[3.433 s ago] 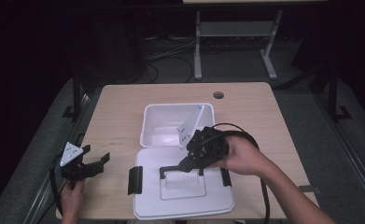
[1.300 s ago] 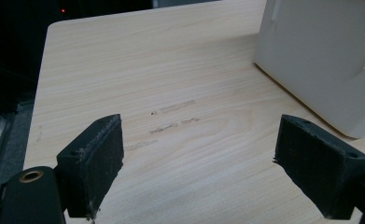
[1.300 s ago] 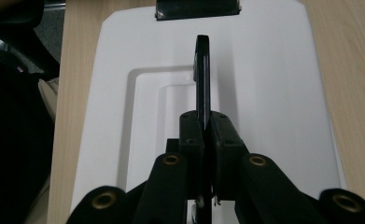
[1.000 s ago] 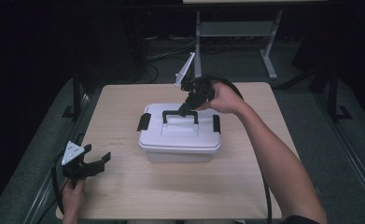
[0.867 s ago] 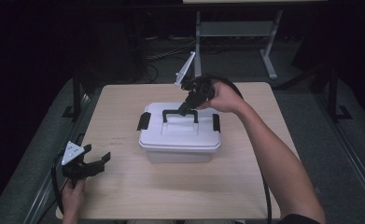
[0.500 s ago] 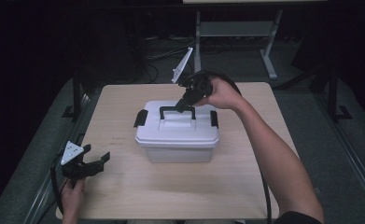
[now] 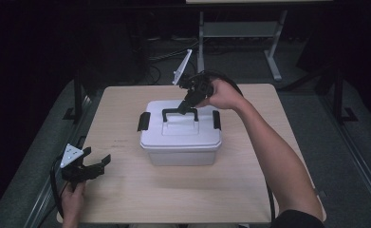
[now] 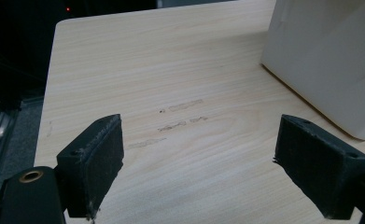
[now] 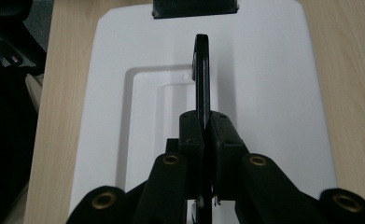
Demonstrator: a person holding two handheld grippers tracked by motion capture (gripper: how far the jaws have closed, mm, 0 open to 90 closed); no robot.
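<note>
Nearest me, my left gripper sat wide open over the pale woodgrain table, foam pads bare. Farther off stood the smooth white plastic box; my right gripper was clenched on its thin black handle, upright between the pads

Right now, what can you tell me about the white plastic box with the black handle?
The white plastic lidded box stands upright near the middle of the light wooden table. Its lid is on, with a recessed panel on top and a black latch at each end. The black carrying handle is raised, and the right claw is shut on it. The left claw is open, apart from the box.
</note>
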